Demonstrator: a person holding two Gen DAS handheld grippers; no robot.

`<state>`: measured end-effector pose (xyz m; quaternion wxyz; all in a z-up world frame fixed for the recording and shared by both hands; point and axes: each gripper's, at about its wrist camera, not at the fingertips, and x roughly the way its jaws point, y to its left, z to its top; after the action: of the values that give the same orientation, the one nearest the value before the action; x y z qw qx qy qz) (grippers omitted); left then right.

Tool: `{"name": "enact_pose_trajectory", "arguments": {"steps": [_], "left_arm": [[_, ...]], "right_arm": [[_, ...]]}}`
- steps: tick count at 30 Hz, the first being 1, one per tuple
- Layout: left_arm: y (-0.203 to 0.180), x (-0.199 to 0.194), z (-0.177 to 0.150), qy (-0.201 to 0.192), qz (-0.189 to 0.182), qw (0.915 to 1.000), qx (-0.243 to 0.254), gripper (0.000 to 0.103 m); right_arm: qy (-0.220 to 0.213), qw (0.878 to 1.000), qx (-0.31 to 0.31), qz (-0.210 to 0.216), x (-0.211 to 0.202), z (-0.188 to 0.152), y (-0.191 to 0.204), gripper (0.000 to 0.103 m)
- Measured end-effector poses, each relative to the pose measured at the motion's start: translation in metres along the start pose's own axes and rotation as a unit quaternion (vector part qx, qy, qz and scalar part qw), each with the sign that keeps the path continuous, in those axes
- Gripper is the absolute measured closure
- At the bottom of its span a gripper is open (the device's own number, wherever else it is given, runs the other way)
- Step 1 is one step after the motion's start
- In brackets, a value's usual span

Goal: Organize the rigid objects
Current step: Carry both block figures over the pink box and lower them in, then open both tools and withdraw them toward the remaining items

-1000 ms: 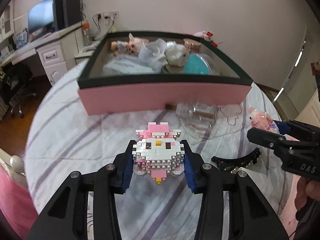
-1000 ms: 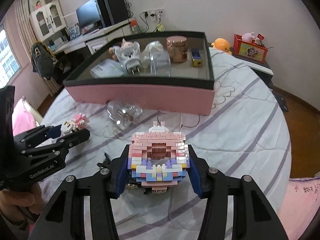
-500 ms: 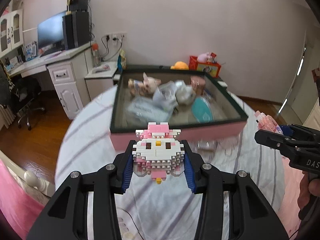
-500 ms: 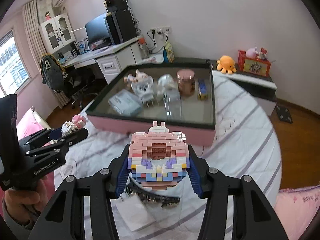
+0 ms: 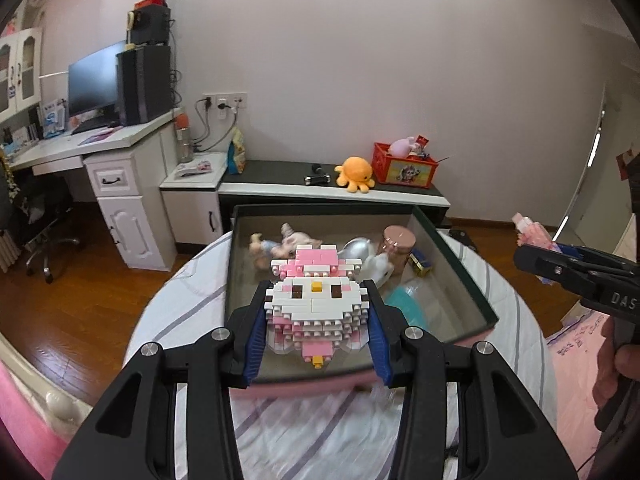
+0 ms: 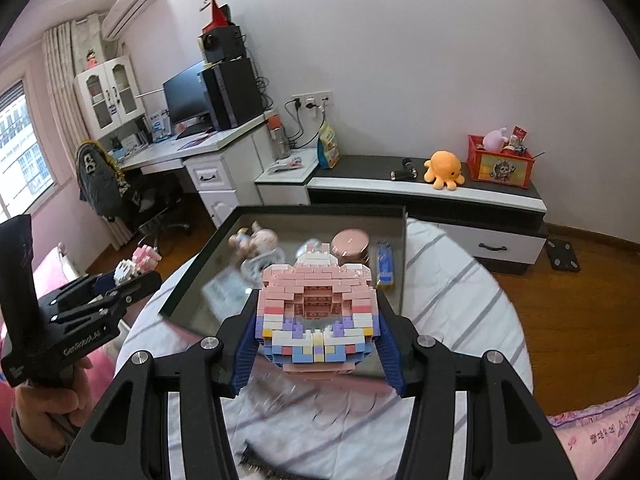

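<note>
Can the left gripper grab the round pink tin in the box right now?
Probably not: the left gripper is already shut on the white brick cat, so its jaws are full. The pink tin itself sits uncovered.

Both wrist cameras look down, seemingly from nearby, sharing the box.

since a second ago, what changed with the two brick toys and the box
Both tongs rose off the bed, carrying the white-and-pink brick figure and the pink brick model up over the pink box, now seen from above. Both grips are unchanged, and the box hasn't moved.
</note>
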<state>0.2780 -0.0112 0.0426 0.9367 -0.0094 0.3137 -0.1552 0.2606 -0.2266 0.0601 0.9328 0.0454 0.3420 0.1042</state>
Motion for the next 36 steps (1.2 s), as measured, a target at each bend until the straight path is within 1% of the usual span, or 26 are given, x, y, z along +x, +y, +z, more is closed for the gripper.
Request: {"name": "enact_pose_trajectory", "arguments": {"steps": [6, 12, 20, 29, 30, 31, 32, 33, 34, 35, 36], "left_arm": [[-0.023, 0.039, 0.011, 0.018, -0.026, 0.9995, 0.007, 0.059], [-0.035, 0.077, 0.007, 0.046, -0.038, 0.9982, 0.007, 0.059], [-0.038, 0.098, 0.001, 0.061, -0.039, 0.9973, 0.002, 0.059], [-0.043, 0.108, -0.004, 0.075, -0.031, 0.9966, 0.017, 0.059], [-0.043, 0.108, -0.005, 0.075, -0.029, 0.9965, 0.019, 0.057], [-0.042, 0.108, -0.004, 0.075, -0.028, 0.9966, 0.02, 0.055], [-0.042, 0.106, -0.005, 0.073, -0.025, 0.9968, 0.02, 0.043], [-0.041, 0.103, -0.004, 0.067, -0.02, 0.9974, 0.019, 0.027], [-0.04, 0.098, -0.004, 0.061, -0.016, 0.9978, 0.018, 0.019], [-0.039, 0.093, -0.004, 0.052, -0.011, 0.9984, 0.017, 0.005], [-0.037, 0.087, -0.003, 0.043, -0.006, 0.999, 0.016, 0.0]], "right_arm": [[0.01, 1.0, 0.016, -0.011, 0.03, 0.015, -0.022, 0.05], [0.031, 0.999, 0.03, -0.009, 0.064, 0.019, -0.039, 0.05], [0.052, 0.998, 0.034, -0.005, 0.095, 0.019, -0.047, 0.05], [0.081, 0.996, 0.029, -0.006, 0.118, 0.015, -0.047, 0.05], [0.083, 0.996, 0.029, -0.005, 0.119, 0.014, -0.047, 0.05], [0.085, 0.996, 0.03, -0.004, 0.12, 0.013, -0.047, 0.05], [0.086, 0.996, 0.029, -0.005, 0.121, 0.012, -0.047, 0.05], [0.088, 0.996, 0.027, -0.005, 0.122, 0.012, -0.046, 0.048], [0.089, 0.996, 0.025, -0.004, 0.122, 0.011, -0.045, 0.044], [0.089, 0.996, 0.025, 0.001, 0.121, 0.011, -0.044, 0.035], [0.086, 0.996, 0.026, 0.012, 0.12, 0.011, -0.043, 0.029]]}}
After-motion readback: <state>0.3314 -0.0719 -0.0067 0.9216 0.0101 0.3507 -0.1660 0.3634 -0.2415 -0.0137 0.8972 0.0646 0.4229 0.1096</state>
